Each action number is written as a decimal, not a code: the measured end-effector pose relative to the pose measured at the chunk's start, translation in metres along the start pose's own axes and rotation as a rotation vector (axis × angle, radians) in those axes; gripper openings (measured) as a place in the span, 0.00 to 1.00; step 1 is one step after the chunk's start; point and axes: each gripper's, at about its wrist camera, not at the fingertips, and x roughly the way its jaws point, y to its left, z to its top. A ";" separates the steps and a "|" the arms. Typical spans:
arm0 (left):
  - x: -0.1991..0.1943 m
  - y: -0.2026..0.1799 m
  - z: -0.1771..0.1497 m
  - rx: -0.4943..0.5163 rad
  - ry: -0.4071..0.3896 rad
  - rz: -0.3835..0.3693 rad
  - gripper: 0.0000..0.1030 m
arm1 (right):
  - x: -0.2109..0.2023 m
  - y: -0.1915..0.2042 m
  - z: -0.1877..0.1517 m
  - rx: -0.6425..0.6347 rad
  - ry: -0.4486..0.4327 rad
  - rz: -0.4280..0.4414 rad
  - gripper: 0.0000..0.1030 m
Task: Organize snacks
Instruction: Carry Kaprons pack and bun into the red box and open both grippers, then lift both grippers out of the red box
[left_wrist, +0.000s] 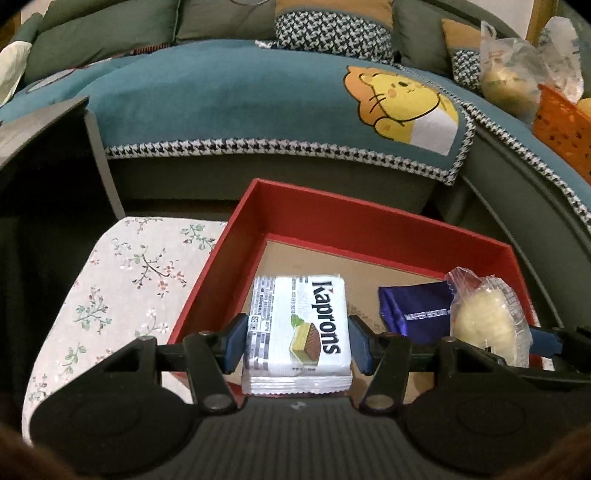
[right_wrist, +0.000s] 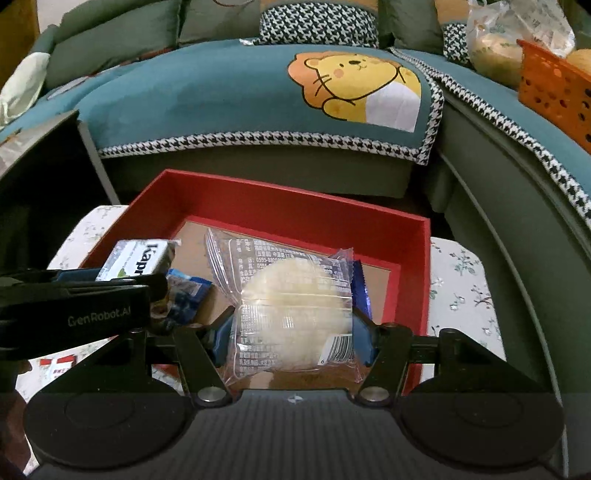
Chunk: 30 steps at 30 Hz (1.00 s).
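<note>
On your left, the flowered tablecloth (left_wrist: 122, 280) shows beside the red box (left_wrist: 369, 225). Your left gripper (left_wrist: 297, 341) is clenched on the white Kaprons wafer pack (left_wrist: 299, 325), held over the box's near left part. Further right, a purple packet (left_wrist: 413, 310) lies on the box floor. Your right gripper (right_wrist: 293, 332) grasps the clear-wrapped pastry (right_wrist: 295, 306) above the box's middle. You seem to be at the placing step; next, lower each snack onto bare floor and let go, keeping them side by side.
</note>
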 end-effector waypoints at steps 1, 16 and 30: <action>0.003 0.001 0.000 0.001 0.004 0.005 0.62 | 0.004 0.000 0.000 -0.001 0.007 0.000 0.66; 0.008 0.002 -0.002 -0.006 0.032 0.017 0.67 | 0.013 -0.001 0.001 0.000 -0.010 -0.021 0.71; -0.038 0.005 -0.003 -0.021 -0.030 -0.017 0.71 | -0.032 0.001 0.002 0.009 -0.095 -0.032 0.72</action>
